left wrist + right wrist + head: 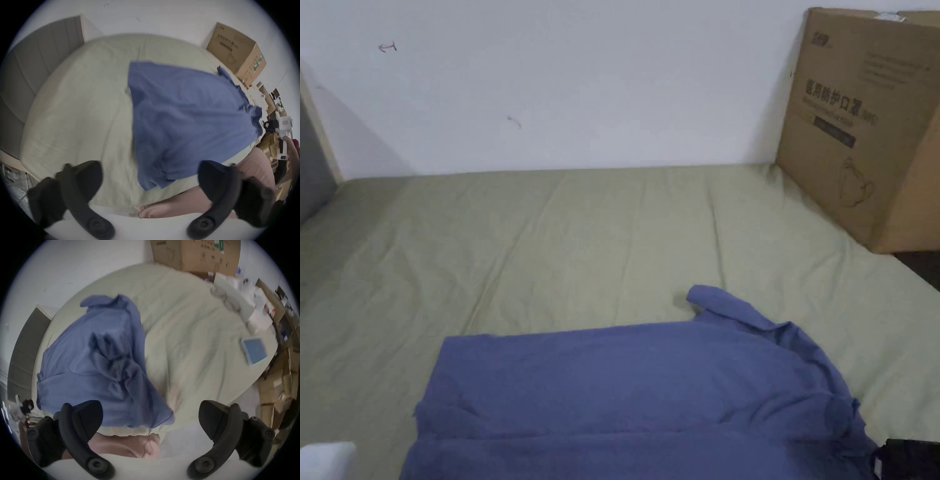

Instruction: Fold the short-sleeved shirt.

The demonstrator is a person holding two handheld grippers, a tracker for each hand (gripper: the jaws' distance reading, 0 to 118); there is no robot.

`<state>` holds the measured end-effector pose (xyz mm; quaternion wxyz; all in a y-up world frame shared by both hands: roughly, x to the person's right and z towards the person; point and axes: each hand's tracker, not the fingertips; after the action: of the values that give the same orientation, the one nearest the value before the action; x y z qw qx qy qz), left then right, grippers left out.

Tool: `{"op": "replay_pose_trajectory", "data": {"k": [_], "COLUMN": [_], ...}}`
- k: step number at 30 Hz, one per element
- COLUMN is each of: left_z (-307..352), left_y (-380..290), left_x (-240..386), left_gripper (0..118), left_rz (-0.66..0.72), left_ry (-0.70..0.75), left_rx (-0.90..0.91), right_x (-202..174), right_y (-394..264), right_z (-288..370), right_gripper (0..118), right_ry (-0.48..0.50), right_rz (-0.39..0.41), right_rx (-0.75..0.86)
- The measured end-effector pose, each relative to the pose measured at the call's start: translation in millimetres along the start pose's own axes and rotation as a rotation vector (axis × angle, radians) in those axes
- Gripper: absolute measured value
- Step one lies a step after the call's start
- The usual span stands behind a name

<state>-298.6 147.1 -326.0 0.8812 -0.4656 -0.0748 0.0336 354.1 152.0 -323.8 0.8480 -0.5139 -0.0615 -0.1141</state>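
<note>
Blue cotton-like cloth, the short-sleeved shirt point(637, 400), lies spread on the bed point(562, 244), which is covered with a pale green sheet. The shirt sits at the bed's near edge, its body fairly flat, with its collar end rumpled and turned toward the cardboard box point(862, 119). That box stands against the white wall point(581, 81) at the bed's far right corner. A grey padded headboard point(40, 65) rises at the bed's left end.

The left tool point(150, 180) is held above the bed's near edge, its jaws spread wide apart with nothing between them; the shirt's hem lies beyond them, not touched. The right tool point(151, 420) hangs over the shirt's bunched collar end, jaws likewise spread wide and grasping nothing. In the left gripper view the right tool point(272, 126) appears past the shirt's collar end, held by a hand point(292, 149). A blue-screened tablet point(254, 352) rests on the bed well to the right of the shirt.
</note>
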Motion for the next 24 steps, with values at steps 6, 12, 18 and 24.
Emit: {"op": "replay_pose_trajectory", "data": {"k": [6, 12, 18, 24], "left_z": [63.0, 91.3, 78.4, -20.6], "left_y": [27.1, 7.0, 34.5, 187.8], "left_x": [29.8, 91.2, 101.6, 23.6], "left_gripper": [112, 4, 0, 0], "left_rz": [0.075, 0.032, -0.029, -0.033], "left_ry": [-0.096, -0.08, 0.013, -0.058], "left_rx": [0.347, 0.773, 0.767, 0.135], "right_x": [-65.1, -128.7, -148.3, -133.4], "right_y": [-2.6, -45.9, -39.3, -20.8], "right_z": [93.3, 121.0, 103.7, 91.8], "right_gripper": [117, 0, 0, 0], "right_ry": [0.127, 0.258, 0.315, 0.251], "right_rz": [0.113, 0.134, 0.074, 0.115], "right_rx": [0.354, 0.82, 0.776, 0.709]}}
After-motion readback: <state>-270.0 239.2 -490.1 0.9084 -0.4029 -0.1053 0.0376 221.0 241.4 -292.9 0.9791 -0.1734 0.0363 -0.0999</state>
